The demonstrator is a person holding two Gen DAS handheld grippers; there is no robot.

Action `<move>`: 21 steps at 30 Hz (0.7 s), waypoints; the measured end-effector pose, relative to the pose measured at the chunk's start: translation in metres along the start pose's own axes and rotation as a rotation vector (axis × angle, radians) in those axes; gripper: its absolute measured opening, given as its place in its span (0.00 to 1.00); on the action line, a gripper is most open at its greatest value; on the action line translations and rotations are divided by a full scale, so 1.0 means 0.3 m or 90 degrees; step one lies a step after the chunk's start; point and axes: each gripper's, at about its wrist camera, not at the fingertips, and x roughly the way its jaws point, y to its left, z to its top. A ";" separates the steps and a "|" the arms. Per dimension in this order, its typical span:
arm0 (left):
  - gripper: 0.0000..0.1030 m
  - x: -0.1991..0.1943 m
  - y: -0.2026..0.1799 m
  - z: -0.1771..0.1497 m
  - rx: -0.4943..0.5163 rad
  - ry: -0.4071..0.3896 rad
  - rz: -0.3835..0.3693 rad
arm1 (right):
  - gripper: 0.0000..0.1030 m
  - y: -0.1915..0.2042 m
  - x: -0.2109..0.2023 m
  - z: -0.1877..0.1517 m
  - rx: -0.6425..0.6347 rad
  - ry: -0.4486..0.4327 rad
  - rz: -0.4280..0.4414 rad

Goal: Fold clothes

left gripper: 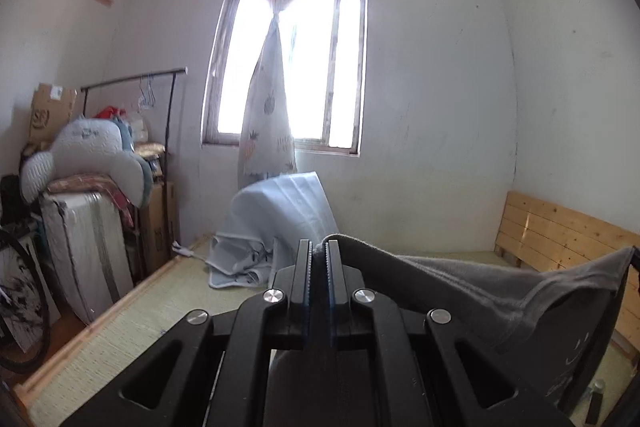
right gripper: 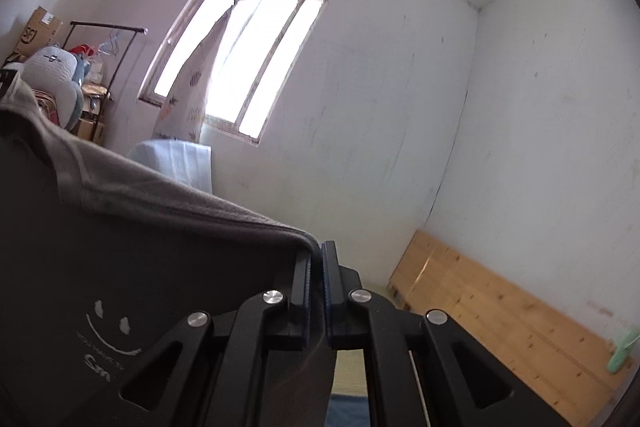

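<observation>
A dark grey T-shirt (left gripper: 480, 291) with a white smiley print hangs spread in the air between my two grippers. My left gripper (left gripper: 319, 247) is shut on one top corner of it, and the cloth runs off to the right in the left wrist view. In the right wrist view the same T-shirt (right gripper: 132, 227) fills the left side, its smiley print (right gripper: 110, 331) facing the camera. My right gripper (right gripper: 316, 251) is shut on the other top corner. Both grippers point about level toward the window wall.
A straw mat (left gripper: 132, 323) covers the bed platform below, with a wooden headboard (left gripper: 568, 247) on the right. A light blue blanket (left gripper: 276, 223) lies crumpled under the window (left gripper: 288, 67). A clothes rack (left gripper: 132, 83), boxes and cushions crowd the left wall.
</observation>
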 end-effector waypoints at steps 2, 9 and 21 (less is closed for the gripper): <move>0.05 0.100 -0.005 -0.028 -0.012 0.018 0.003 | 0.03 0.015 0.092 -0.003 -0.001 0.016 0.001; 0.05 0.448 0.010 -0.196 -0.048 0.110 0.012 | 0.03 0.115 0.421 -0.129 -0.018 0.089 0.021; 0.05 1.034 0.031 -0.574 -0.059 0.263 0.054 | 0.03 0.343 1.012 -0.498 -0.049 0.263 0.089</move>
